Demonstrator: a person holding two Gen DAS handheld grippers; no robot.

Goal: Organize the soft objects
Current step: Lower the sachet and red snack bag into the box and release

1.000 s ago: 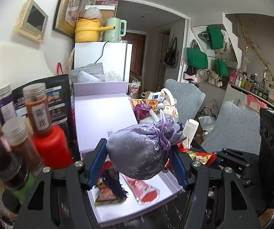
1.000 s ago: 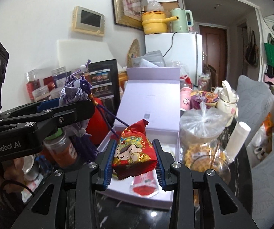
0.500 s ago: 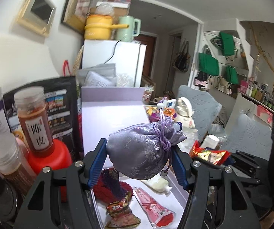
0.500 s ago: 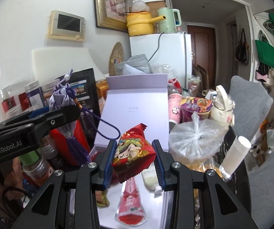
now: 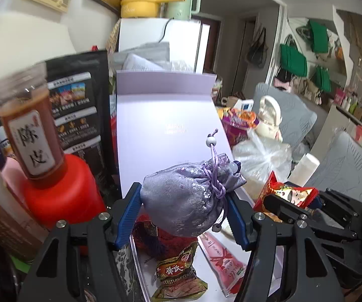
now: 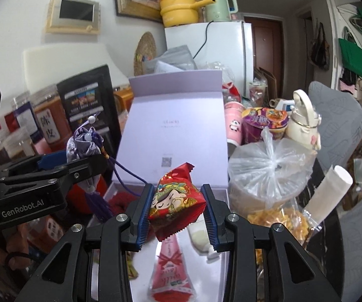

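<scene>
Lavender drawstring pouch [image 5: 188,198], pinched on both sides by the blue pads of the left gripper [image 5: 184,214], hangs above the open lavender box [image 5: 170,130]; its purple tassel [image 6: 97,203] dangles beneath. Red snack packet [image 6: 177,202], printed with a cartoon face, is clamped between the pads of the right gripper [image 6: 177,214] just right of the pouch, also over the box. On the box floor below lie a gold-and-red packet [image 5: 178,274], a long pink sachet [image 5: 221,259], a red knitted item [image 5: 150,229] and a small white tube [image 6: 201,239]. Left of the box stand a red canister [image 5: 60,191] and an amber labelled jar [image 5: 29,130]. Right of it sits a knotted clear plastic bag [image 6: 271,171]. Behind rises the box's upright lid; farther back, a white fridge [image 6: 216,52] carries a yellow pot [image 6: 178,10] and a green kettle [image 6: 218,5].
</scene>
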